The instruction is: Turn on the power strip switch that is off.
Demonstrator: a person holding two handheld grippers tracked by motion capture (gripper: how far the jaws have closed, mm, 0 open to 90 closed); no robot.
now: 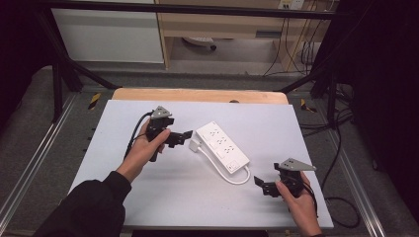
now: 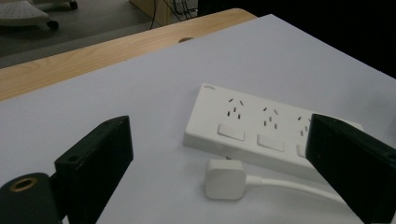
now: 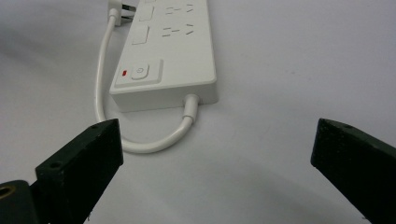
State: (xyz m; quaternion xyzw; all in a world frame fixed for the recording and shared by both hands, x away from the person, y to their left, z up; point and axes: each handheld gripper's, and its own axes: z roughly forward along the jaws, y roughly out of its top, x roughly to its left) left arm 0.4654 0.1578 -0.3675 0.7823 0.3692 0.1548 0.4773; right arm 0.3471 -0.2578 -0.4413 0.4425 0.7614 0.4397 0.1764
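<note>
The white table (image 1: 148, 197) carries a power strip (image 1: 222, 146) lying slantwise at its middle, its short cord (image 1: 236, 178) looped back so the plug (image 1: 194, 145) rests just beside the strip. The left gripper (image 1: 184, 137) hovers near that plug, jaws spread wide, likely lining up to take it. The right gripper (image 1: 263, 185) waits, jaws also apart, near the cord end.

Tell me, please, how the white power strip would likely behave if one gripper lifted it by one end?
The power strip looks like a rigid plastic block, so it should stay stiff, though its smooth casing may slip between the jaws. Its short cable curves loosely back to the plug, so that would probably dangle and swing.
</note>
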